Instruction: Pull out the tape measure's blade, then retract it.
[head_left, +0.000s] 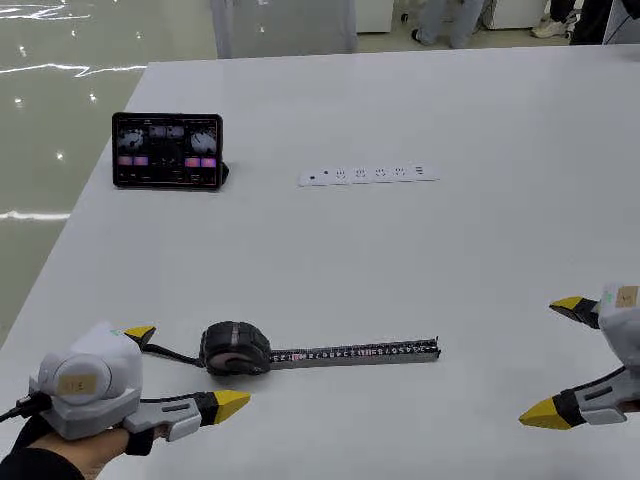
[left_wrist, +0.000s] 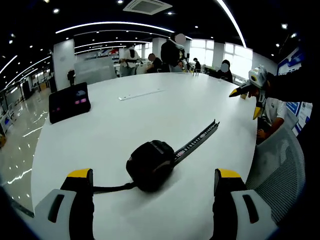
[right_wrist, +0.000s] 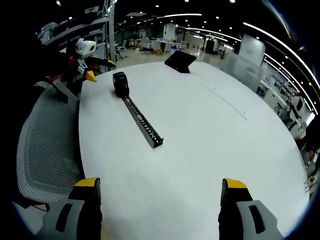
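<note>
A black tape measure (head_left: 236, 348) lies on the white table (head_left: 400, 260) near its front edge, with its blade (head_left: 355, 352) drawn out to the right and flat on the surface. My left gripper (head_left: 188, 368) stands open just left of the case, its yellow-tipped jaws on either side of the case's strap, not touching the case (left_wrist: 151, 165). My right gripper (head_left: 563, 360) is open at the far right, well apart from the blade's end hook (right_wrist: 156, 143). In the right gripper view the tape case (right_wrist: 120, 83) and blade (right_wrist: 140, 120) lie ahead.
A dark tablet (head_left: 167, 150) stands propped at the back left of the table. A white power strip (head_left: 368, 174) lies flat toward the middle back. A mesh chair (right_wrist: 45, 145) sits beside the table edge. People stand beyond the far end (left_wrist: 172, 50).
</note>
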